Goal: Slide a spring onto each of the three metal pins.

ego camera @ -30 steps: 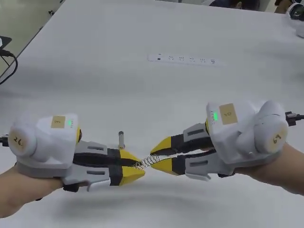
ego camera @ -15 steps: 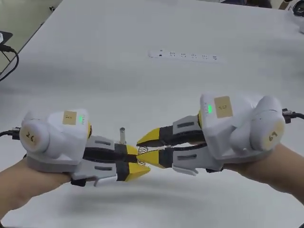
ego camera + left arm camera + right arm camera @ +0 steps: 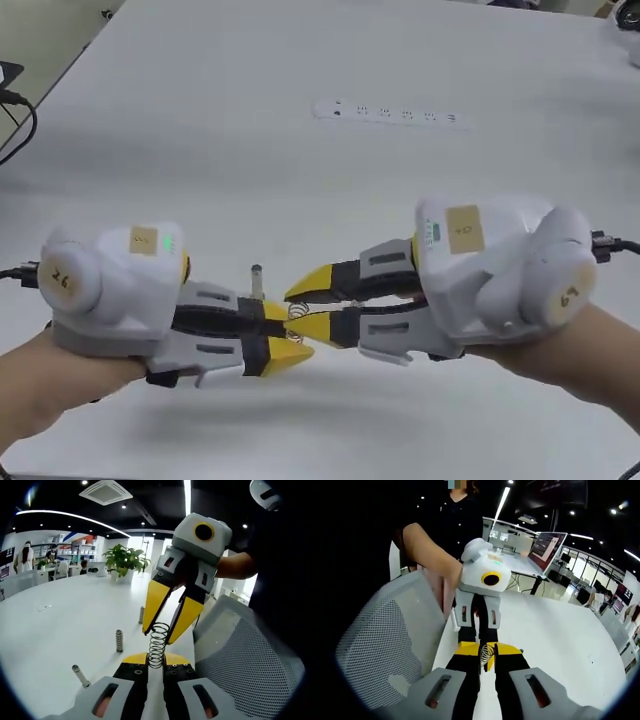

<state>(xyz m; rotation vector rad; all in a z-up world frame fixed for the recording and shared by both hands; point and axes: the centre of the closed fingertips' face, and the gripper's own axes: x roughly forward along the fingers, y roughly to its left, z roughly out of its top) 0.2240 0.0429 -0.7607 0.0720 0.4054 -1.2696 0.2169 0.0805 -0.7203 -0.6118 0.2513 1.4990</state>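
Two pins (image 3: 119,641) look sprung already, one bare pin (image 3: 80,676) left, near table (image 3: 300,60) front edge. Last spring (image 3: 157,647) airborne: L gripper (image 3: 156,661) pinches its base, R gripper (image 3: 159,636) jaws narrow round top, grip unclear.

This is an open-plan office. A long white worktable (image 3: 200,120) carries a power strip (image 3: 388,113) at twelve o'clock, and a mesh office chair (image 3: 240,650) stands at its edge. The left gripper view shows a ceiling air-conditioning cassette (image 3: 105,491) at eleven o'clock, a potted plant (image 3: 122,560) below it, and a person (image 3: 24,560) among desks at nine o'clock.
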